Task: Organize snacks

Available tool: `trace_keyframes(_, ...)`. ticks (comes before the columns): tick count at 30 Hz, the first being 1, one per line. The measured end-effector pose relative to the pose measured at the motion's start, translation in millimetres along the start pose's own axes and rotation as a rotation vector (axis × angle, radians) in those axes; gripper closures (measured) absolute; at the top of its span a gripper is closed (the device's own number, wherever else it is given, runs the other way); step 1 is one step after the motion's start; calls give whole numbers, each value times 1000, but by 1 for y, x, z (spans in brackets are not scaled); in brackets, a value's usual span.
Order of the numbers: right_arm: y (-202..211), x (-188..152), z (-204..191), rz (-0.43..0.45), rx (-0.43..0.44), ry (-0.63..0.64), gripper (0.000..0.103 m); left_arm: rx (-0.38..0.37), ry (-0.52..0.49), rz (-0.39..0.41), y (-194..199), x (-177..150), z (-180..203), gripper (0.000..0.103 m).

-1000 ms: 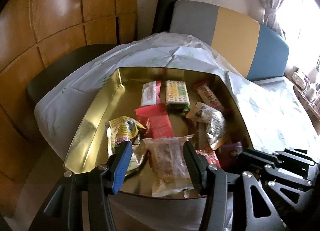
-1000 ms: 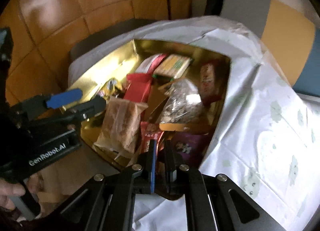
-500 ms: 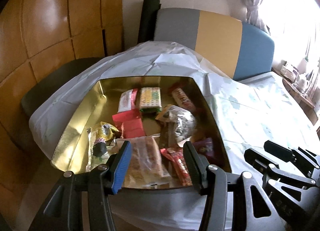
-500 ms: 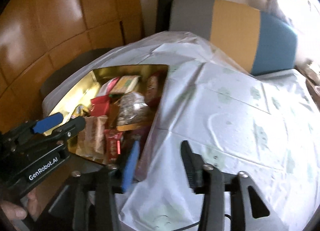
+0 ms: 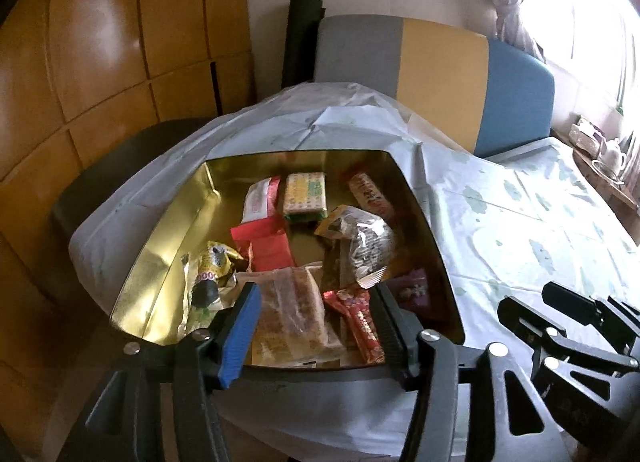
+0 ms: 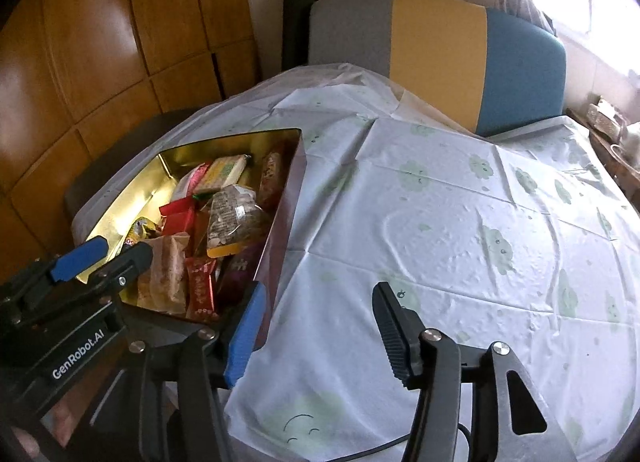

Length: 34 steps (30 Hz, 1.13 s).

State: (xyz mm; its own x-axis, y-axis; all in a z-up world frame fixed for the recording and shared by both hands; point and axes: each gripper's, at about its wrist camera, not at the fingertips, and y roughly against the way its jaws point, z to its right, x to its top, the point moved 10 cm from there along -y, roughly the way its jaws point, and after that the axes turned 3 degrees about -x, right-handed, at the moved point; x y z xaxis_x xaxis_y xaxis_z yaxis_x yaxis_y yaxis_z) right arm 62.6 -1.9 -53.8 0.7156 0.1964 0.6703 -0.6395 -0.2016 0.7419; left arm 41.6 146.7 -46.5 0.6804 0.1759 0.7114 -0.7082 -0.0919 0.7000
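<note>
Both grippers have just been opening and hold nothing. The left gripper (image 5: 312, 326) hangs over the near edge of the gold tin (image 5: 160, 262), above the snacks (image 5: 292, 306) piled inside. The right gripper (image 6: 316, 326) is over the bare tablecloth (image 6: 460, 221) beside the tin. A careless bump on the wall could slide the tin off the table edge.

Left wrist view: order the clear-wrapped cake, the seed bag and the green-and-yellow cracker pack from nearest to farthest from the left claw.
1. Clear-wrapped cake: between the left claw's open fingers, near end of the tin.
2. Seed bag: mid-tin, right.
3. Green-and-yellow cracker pack: far end.
</note>
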Motion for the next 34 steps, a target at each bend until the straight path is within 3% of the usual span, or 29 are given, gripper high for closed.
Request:
trace_keyframes(8, -1, -4, -7, -5, 9, 16, 45, 95, 7, 60, 9, 10, -13, 40)
trace_keyframes(13, -2, -3, -9, -7, 11, 20, 45, 85, 14, 98, 17, 15, -14, 40)
trace_keyframes(24, -3, -3, -10, -4, 10, 23, 43, 78, 27, 71, 14, 11, -15, 41)
trace_keyframes(25, -3, -3, -10, -3, 10, 25, 42, 66, 30, 67, 13, 11, -14, 42)
trace_keyframes(27, -3, -3, -10, -2, 10, 27, 40, 53, 30, 70, 13, 11, -13, 56)
trace_keyframes(34, -2, -2, -9, 0, 14, 23, 40, 57, 32, 93, 15, 16, -15, 58)
